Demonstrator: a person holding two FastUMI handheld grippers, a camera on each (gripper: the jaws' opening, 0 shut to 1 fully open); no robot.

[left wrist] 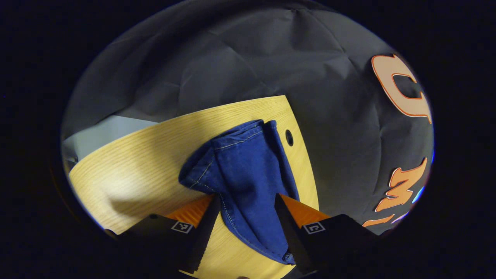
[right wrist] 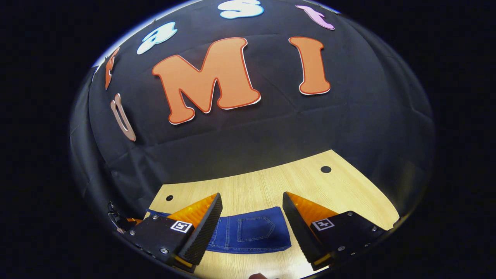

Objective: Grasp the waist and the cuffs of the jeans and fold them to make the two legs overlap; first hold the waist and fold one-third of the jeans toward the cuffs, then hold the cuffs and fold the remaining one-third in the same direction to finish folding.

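The blue jeans (left wrist: pixel 244 166) lie bunched and creased on the wooden table (left wrist: pixel 135 162), reaching toward its far edge. My left gripper (left wrist: pixel 247 197) is open, its fingers standing on either side of the near end of the denim, which runs down between them. In the right gripper view the jeans (right wrist: pixel 252 232) lie flat with a back pocket facing up. My right gripper (right wrist: pixel 252 195) hovers open over the table (right wrist: pixel 271 182), its fingers wide apart with nothing held; the pocket part shows between and below them.
The table has small round holes (left wrist: pixel 289 137) (right wrist: pixel 326 169) near its edges. Black cloth wall hangs close behind the far table edge. Bare wood lies left of the jeans in the left gripper view.
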